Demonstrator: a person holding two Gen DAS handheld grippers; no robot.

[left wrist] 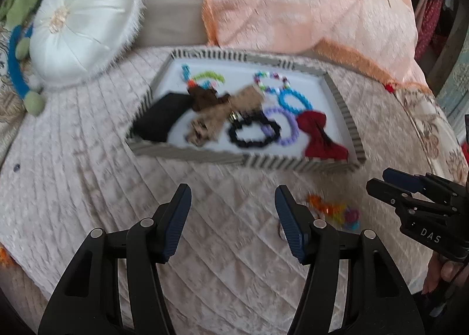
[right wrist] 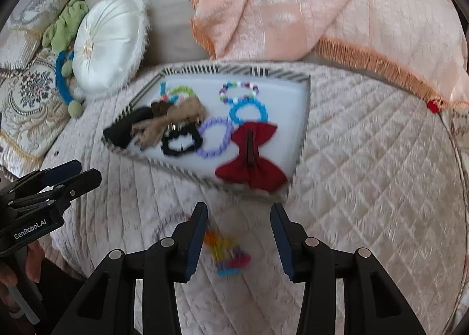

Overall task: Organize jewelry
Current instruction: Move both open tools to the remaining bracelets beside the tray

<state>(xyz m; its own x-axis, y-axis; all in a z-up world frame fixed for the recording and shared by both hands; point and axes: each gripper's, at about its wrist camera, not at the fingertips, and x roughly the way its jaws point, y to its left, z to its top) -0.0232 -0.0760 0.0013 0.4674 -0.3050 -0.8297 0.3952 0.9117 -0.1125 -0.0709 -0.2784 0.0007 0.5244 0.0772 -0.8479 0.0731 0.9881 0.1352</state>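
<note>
Left wrist view, read left to right: my left gripper hangs with fingers spread and empty over the quilt, the loose bead bracelet lies on the quilt just short of the tray, and my right gripper, seen side-on, is also spread and empty, as its own view confirms. To do this step well, I judge I should lower the right gripper squarely over the bracelet, straddle one arc of beads and close gently, since the soft quilt will yield and the beads may roll. Around the tray sit a white cushion at left and a peach blanket behind; the room beyond is too blurred to read.
</note>
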